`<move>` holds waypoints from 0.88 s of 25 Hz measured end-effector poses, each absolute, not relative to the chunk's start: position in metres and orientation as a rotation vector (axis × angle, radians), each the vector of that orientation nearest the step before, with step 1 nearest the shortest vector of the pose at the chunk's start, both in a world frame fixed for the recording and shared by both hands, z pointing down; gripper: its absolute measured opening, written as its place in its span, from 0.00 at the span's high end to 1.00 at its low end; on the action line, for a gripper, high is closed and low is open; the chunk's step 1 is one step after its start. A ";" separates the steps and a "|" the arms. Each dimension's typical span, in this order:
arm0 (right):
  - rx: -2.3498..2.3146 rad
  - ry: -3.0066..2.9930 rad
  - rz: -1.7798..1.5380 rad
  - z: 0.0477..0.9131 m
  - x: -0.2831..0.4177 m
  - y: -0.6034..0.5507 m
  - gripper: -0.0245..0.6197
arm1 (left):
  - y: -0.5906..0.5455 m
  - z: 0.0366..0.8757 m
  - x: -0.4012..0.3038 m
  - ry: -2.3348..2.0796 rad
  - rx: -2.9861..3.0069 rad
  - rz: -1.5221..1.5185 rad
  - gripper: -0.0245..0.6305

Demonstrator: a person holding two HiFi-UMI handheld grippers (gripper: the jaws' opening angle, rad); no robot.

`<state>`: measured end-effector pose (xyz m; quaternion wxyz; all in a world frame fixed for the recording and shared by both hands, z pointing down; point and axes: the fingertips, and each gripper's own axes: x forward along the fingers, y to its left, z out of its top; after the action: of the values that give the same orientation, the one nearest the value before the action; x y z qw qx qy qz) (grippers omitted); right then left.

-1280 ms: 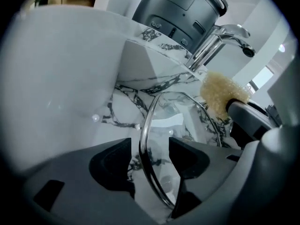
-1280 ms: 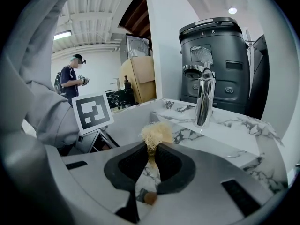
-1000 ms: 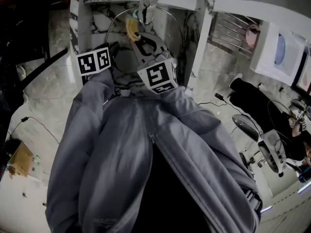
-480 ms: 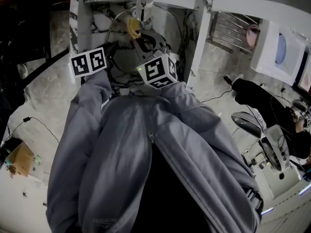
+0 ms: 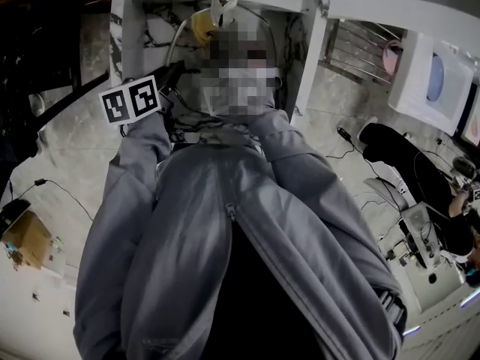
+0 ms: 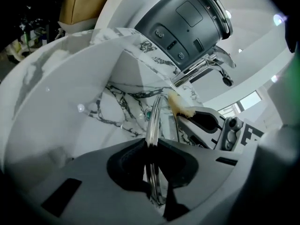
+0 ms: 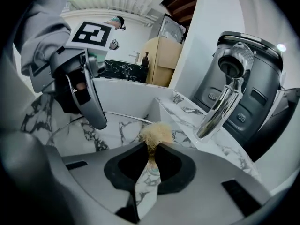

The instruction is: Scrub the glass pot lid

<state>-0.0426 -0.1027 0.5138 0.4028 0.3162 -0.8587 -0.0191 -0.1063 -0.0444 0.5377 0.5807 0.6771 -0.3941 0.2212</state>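
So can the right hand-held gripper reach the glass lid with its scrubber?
Probably yes: the left hand-held gripper, whose jaws have just been closing on the rim, holds the glass lid on edge, and the right hand-held gripper's scrubber sits beside its face, nothing between.

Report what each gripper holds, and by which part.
Left gripper, jaws just closing: glass pot lid, pinched edge-on at its metal rim. Right gripper: tan fibrous scrubber, pinched at its near end.
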 end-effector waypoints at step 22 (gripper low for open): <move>0.402 -2.052 0.112 0.552 -0.068 -0.041 0.88 | -0.041 0.531 -0.105 -0.942 1.602 0.530 0.88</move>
<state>-0.0684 -0.0412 0.5521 0.5003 0.1661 -0.8485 0.0461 -0.1050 -0.0413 0.5305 0.5685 0.6821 -0.4009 0.2256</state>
